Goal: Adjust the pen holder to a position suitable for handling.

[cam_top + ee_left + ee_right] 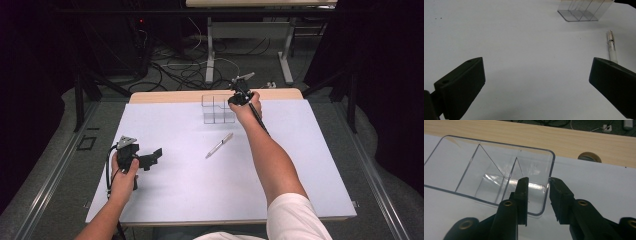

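My right gripper [537, 192] is stretched out to the far side of the bench [165, 200], at the clear plastic organizer [486, 170]. Its fingers [522, 195] are narrowed around the organizer's end wall, one inside the last compartment and one outside. I cannot tell whether they actually pinch the wall yet or just bracket it. I judge I am setting up to shift or steady the box by that wall, since its thin rigid edge is the easiest part to catch.

My left gripper [536, 85] rests low on the near left of the bench with its fingers [461, 87] spread wide and nothing between them, waiting.

The pen [219, 145] lies loose in the middle of the bench, well apart from both grippers, slim and white with a darker tip. The organizer is glossy, with rounded corners and upright dividers. The bench top is matte white over a pale wood edge [524, 135].
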`<state>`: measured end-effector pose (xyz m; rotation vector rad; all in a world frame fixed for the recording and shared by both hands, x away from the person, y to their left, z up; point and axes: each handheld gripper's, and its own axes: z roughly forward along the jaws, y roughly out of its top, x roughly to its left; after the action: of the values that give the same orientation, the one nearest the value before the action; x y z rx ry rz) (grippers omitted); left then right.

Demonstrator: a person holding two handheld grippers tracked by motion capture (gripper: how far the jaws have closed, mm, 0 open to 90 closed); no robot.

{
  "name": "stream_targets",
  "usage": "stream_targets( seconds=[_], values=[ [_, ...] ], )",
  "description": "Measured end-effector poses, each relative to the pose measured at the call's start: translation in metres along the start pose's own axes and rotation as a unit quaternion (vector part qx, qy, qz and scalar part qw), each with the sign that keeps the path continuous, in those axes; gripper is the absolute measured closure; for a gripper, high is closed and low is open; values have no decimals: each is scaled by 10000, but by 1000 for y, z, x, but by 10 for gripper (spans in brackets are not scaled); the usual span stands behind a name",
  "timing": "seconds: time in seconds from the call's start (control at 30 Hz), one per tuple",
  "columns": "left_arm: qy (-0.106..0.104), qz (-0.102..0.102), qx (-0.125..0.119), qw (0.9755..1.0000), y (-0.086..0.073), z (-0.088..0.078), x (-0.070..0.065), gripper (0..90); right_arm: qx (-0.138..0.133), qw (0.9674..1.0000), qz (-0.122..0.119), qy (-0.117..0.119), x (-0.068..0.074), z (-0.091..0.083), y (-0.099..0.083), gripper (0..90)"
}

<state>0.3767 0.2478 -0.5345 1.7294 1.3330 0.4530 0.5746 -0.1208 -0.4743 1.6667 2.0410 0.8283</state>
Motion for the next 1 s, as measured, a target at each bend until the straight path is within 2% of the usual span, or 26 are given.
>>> stream_targets(
  seconds=[0.2,0.23,0.3,0.43,0.5,0.63,0.73,0.87,1.0],
  values=[
    [-19,-6,-15,10000,0,0,1,4,0,9999,46,-136,1,5,-1,758],
    [-12,-13,-11,10000,0,0,1,4,66,9998,80,-165,1,5,-1,763],
    [-11,-14,-11,10000,0,0,1,4,93,9997,1,-214,1,6,-1,778],
    [-41,-6,-2,10000,0,0,0,4,139,9995,91,-262,1,9,-2,813],
    [-32,-11,-8,10000,0,0,0,4,190,9992,220,-265,1,8,-3,823],
    [-23,-20,9,10000,-1,0,0,4,146,9991,210,-324,1,8,-2,840],
    [-51,-21,-1,10000,-1,0,0,4,179,9981,488,-341,2,8,-1,854],
    [-56,-20,6,10000,-1,0,0,4,228,9963,741,-374,2,8,1,869],
    [-58,-35,13,10000,-1,1,0,4,211,9957,705,-560,4,9,1,880]
  ],
)
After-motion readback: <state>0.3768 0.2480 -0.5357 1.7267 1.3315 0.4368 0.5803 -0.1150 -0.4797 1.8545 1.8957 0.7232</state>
